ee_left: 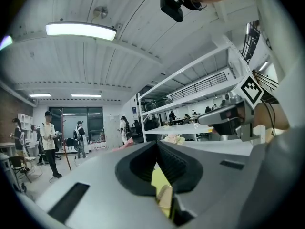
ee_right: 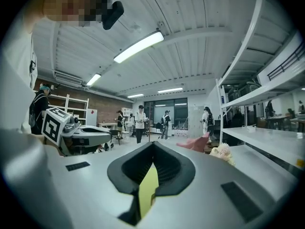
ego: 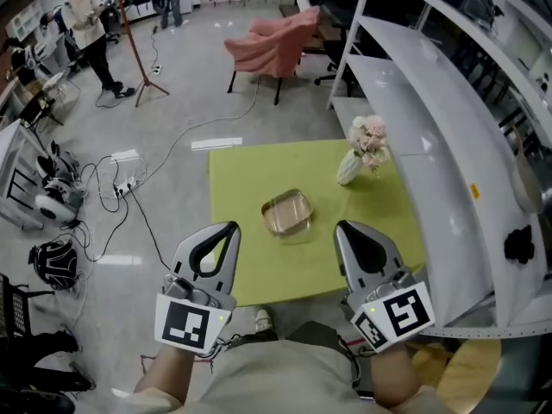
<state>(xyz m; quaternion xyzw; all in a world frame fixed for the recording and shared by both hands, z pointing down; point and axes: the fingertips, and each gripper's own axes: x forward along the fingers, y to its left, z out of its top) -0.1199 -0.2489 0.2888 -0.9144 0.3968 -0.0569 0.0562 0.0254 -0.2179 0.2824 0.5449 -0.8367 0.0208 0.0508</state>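
Note:
My left gripper (ego: 229, 229) and right gripper (ego: 342, 228) hover side by side over the near edge of a lime-green table (ego: 241, 175). Both are shut, tips together, with nothing between them. A shallow clear glass dish (ego: 287, 212) lies on the table just beyond and between the two tips. In the left gripper view the shut gripper (ee_left: 156, 145) shows only a sliver of green table through its hollow, and the right gripper (ee_left: 232, 116) is alongside. The right gripper view shows its own shut tips (ee_right: 152, 145) and the left gripper (ee_right: 78, 137).
A white vase of pale pink flowers (ego: 363, 148) stands at the table's far right. White metal shelving (ego: 448, 119) runs along the right side. A pink-draped chair (ego: 272, 45) stands beyond the table. Cables and gear (ego: 60, 205) lie on the floor at left; people (ego: 87, 24) stand far back.

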